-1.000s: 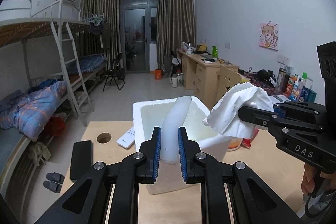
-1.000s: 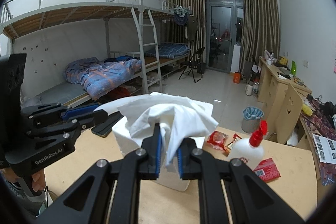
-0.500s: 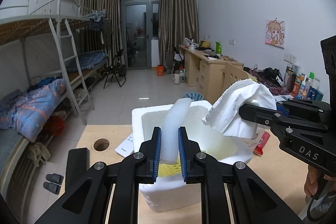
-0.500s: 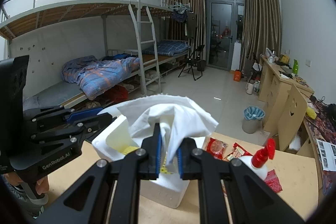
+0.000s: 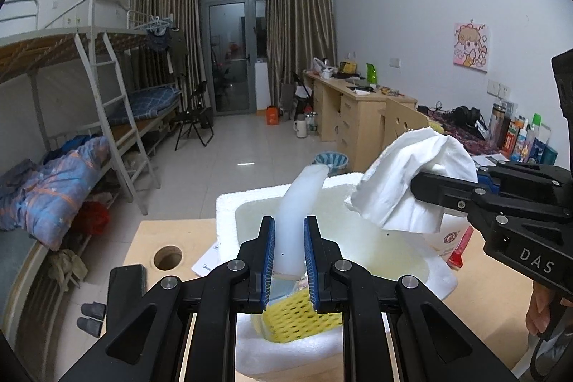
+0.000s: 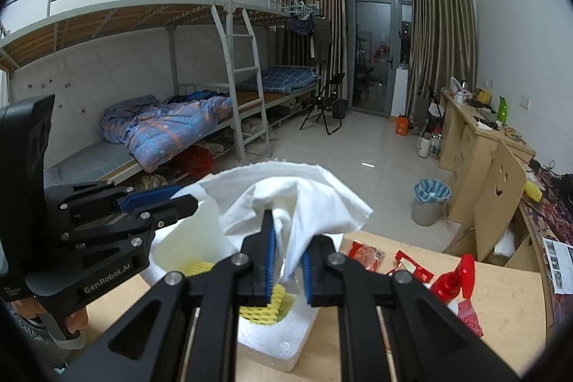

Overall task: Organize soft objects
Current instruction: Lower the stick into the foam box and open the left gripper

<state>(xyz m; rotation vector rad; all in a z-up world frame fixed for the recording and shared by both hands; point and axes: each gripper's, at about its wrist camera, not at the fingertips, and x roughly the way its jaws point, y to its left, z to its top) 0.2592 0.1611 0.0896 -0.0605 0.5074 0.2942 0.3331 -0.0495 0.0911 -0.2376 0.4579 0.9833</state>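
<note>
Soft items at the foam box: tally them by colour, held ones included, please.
White: 2, the tissue in the right gripper and the foam sheet in the left gripper
Yellow: 1, the foam net inside the foam box
Total: 3

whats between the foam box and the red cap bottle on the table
Red snack packets lie on the table between the foam box and the red cap bottle, shown in the right wrist view.
</note>
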